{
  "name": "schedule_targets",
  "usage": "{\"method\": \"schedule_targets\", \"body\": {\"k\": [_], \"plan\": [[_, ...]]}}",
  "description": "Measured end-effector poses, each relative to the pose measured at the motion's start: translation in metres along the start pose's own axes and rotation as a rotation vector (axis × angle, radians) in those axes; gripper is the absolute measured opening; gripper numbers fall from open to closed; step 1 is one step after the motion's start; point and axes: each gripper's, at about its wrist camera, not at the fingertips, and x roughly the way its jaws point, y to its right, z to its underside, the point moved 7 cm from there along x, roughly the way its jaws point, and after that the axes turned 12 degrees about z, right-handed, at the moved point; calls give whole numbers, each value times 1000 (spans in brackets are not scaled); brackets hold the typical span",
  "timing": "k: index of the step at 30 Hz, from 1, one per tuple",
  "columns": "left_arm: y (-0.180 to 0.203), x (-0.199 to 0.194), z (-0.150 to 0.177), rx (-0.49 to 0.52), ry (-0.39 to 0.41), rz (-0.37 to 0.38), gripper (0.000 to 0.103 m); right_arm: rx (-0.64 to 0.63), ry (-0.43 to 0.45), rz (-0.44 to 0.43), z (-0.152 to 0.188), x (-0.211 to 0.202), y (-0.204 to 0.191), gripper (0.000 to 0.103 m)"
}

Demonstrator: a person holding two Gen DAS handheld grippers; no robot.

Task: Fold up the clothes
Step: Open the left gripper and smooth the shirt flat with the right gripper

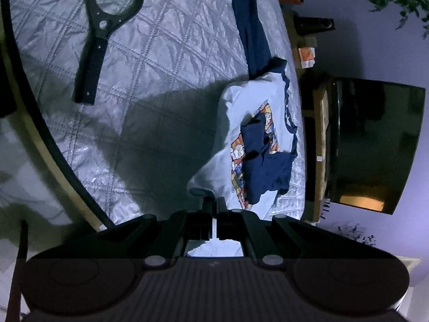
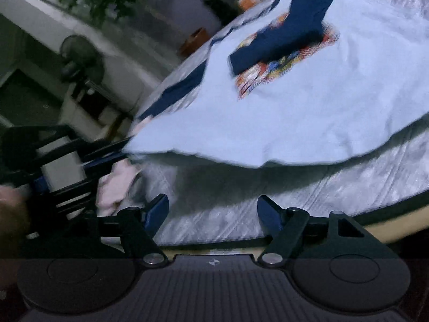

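White T-shirt half lifted off the quilted bed.

Left wrist view: my left gripper (image 1: 214,206) is pinched tight on the white T-shirt (image 1: 241,99) hem; its navy sleeve (image 1: 257,145) lies over the print, a black tool (image 1: 104,26) rests on the quilt (image 1: 161,53). Right wrist view: my right gripper (image 2: 213,212) is spread wide, holding nothing, below the raised T-shirt (image 2: 295,112) edge.

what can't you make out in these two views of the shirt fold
- Shirt print: left wrist view, navy sleeve lies over it; right wrist view blurs it.
- Left claw grip point: its own body hides the pinched white shirt hem.
- Right claw: open, holds nothing.
- Pink cloth: right wrist view, blurred, partly behind the other claw.
- Navy garment: cut off by the top edge.
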Motion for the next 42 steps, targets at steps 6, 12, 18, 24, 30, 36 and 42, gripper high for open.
{"method": "schedule_targets", "body": {"k": [6,12,18,24,30,36,42], "plan": [[-7,-8,-9,-34,11,17,2,125,319,237,-31,-45,41,78],[-12,-9,-4,-43,-17,27,2,138,493,380,-49,-82,57,80],[-14,-25,-5,50,-5,-49,3,2,431,351,-47,-71,38,82],[9,-25,-9,272,31,-115,11,-106,292,398,-72,-42,37,84],[46,16,-9,660,-9,-253,27,-234,111,547,-73,4,61,74],[6,73,-6,749,-210,-467,38,-460,-25,579,-37,4,43,92],[49,96,-36,756,-142,-429,41,-406,-74,483,-35,-24,36,90]]}}
